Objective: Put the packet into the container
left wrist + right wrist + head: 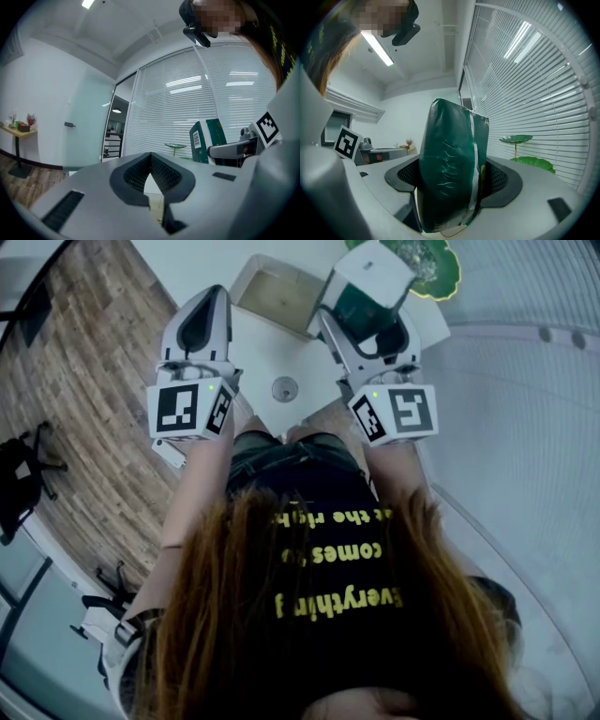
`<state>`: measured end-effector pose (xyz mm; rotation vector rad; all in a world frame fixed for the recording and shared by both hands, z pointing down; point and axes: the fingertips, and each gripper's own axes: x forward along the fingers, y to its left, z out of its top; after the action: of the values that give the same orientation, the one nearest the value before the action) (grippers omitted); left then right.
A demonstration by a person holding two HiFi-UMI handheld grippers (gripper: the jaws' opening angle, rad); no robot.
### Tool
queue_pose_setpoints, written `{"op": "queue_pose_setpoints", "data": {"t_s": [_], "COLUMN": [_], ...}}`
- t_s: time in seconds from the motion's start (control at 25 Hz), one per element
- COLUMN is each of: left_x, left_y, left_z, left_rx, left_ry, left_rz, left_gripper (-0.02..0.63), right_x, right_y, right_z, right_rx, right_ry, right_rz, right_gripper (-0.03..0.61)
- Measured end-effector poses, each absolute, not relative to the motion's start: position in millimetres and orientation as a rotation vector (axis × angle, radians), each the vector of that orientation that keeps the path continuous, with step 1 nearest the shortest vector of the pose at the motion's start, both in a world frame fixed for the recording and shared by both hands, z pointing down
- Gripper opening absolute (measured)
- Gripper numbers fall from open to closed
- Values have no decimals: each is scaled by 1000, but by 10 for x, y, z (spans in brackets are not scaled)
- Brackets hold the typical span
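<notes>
I hold the packet (451, 173) clamped upright in the right gripper (452, 185), its jaws pressed on both faces. It is raised just right of the open container (246, 277) on the white table (281, 357), the better to swing it over the rim and let it drop; that, I judge, is the step in hand. The left gripper (151, 174), jaws together on nothing, hangs at the container's left, out of the packet's way. The packet is not yet inside the container.
</notes>
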<state>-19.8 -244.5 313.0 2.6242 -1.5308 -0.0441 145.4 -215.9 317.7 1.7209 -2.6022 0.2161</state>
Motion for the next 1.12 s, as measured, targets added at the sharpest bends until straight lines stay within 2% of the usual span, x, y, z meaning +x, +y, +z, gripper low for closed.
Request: {"op": "queue_pose_setpoints", "data": {"t_s": [0.72,1.12], "left_x": [-427,-513], "left_y": [-2721,-2765], "left_z": [3175,3180], "left_rx": [2600,2586], "left_ry": [-1510,-1521], "left_rz": [-82,-89], "left_gripper": [0,0], "right_x": [1242,1050], "right_y": [-2634,-2786], "right_z": [3473,3782], "right_rx": [1603,1395], "right_ry": [-2482,-2358], "right_rz": [209,78], "right_gripper": [377,377]}}
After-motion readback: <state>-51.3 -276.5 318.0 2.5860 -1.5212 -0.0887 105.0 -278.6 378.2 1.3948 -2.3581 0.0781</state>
